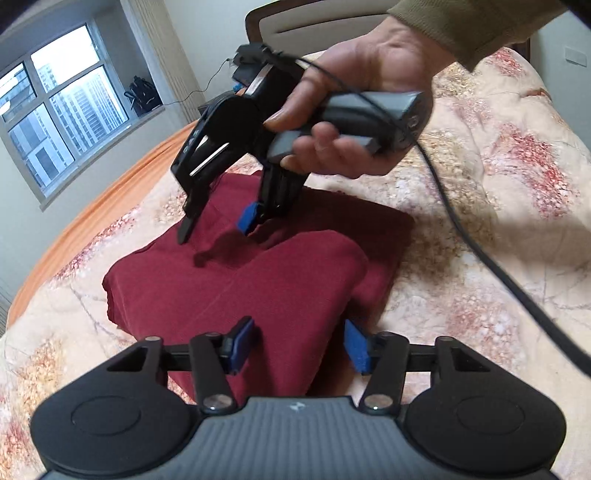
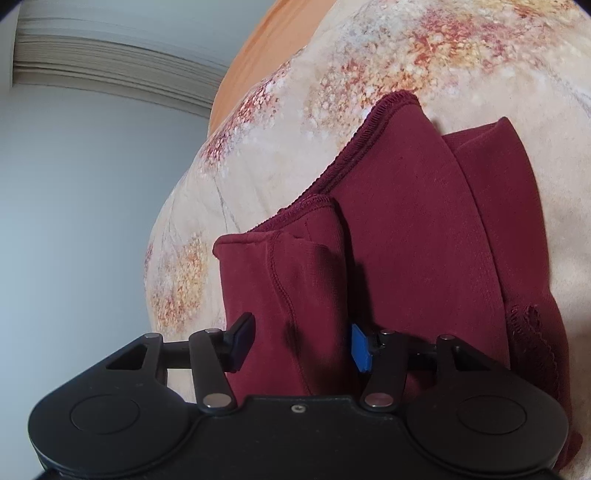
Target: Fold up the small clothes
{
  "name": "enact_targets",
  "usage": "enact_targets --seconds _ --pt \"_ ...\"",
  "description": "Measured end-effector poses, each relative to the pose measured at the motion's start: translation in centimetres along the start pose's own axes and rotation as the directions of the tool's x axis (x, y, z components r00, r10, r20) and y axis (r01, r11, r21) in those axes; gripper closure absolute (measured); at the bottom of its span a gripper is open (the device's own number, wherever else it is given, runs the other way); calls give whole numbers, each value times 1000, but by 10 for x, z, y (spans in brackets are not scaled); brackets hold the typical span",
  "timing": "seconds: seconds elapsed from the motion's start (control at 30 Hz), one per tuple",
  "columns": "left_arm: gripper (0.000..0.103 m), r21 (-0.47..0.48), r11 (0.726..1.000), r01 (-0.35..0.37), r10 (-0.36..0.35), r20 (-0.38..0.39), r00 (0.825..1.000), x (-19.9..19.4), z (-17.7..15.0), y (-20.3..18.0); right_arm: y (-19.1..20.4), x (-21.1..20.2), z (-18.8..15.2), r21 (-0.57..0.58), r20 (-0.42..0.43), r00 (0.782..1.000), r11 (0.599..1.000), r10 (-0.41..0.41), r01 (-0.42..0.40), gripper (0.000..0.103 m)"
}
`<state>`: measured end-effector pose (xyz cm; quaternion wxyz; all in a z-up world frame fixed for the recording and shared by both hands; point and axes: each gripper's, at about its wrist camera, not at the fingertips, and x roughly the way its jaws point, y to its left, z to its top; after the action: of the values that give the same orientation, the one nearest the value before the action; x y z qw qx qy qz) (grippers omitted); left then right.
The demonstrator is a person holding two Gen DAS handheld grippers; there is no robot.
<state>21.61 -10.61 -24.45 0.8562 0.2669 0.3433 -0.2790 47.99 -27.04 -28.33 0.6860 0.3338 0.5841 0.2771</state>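
Note:
A dark red garment (image 1: 258, 280) lies folded in layers on the flowered bedspread (image 1: 480, 258). My left gripper (image 1: 299, 345) is open over its near edge, the cloth passing between the blue pads (image 1: 356, 345) without being pinched. My right gripper (image 1: 218, 225) is held by a hand above the garment's far part, its jaws open, tips just over the cloth. In the right wrist view the garment (image 2: 406, 240) shows stitched hems and stacked folds, and the right gripper (image 2: 301, 343) is open with a fold lying between its fingers.
The bed's orange edge (image 1: 92, 214) runs along the left, with a window (image 1: 62, 110) and wall beyond. A headboard (image 1: 314, 18) stands at the back. A black cable (image 1: 480, 251) trails from the right gripper across the bedspread.

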Motion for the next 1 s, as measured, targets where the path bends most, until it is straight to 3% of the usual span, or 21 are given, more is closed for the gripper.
enact_targets --seconds 0.07,0.23,0.27,0.3,0.33,0.37,0.47,0.57,0.63,0.8,0.87,1.0 --pt "51 -16 1000 8 -8 5 1000 0 0 8 -1 -1 1 -10 -13 1000 1000 -1 1 46" --pt "82 -78 996 45 -43 16 999 2 4 19 -2 6 2 -24 -17 1000 999 -22 21 49" --pt "84 -107 993 53 -52 20 998 1 6 22 0 9 2 -34 -17 999 999 -29 29 51" --pt "86 -146 987 63 -60 22 998 1 7 26 1 10 3 -47 -14 999 998 -41 40 61" --pt "89 -192 979 73 -69 27 997 2 8 31 3 10 3 -69 -7 999 996 -53 52 84" --pt "91 -235 968 84 -77 38 996 0 9 36 5 9 3 -95 -4 998 994 -59 58 88" --pt "93 -339 933 118 -85 110 990 -16 19 51 17 -9 5 -135 21 1000 991 -6 9 90" --pt "93 -431 881 193 -110 210 972 -30 29 66 23 -42 13 -157 78 995 986 69 -56 90" --pt "93 -468 851 238 -134 245 960 -27 35 69 20 -59 19 -172 114 991 984 69 -48 90" --pt "93 -447 856 258 -191 190 963 14 43 46 -4 -56 26 -190 84 993 977 -84 99 90" --pt "93 -442 859 258 -207 161 965 27 42 39 -11 -54 24 -188 92 991 975 -100 116 90" --pt "93 -479 836 267 -225 144 964 36 39 42 -21 -56 23 -181 98 991 977 -93 109 90"
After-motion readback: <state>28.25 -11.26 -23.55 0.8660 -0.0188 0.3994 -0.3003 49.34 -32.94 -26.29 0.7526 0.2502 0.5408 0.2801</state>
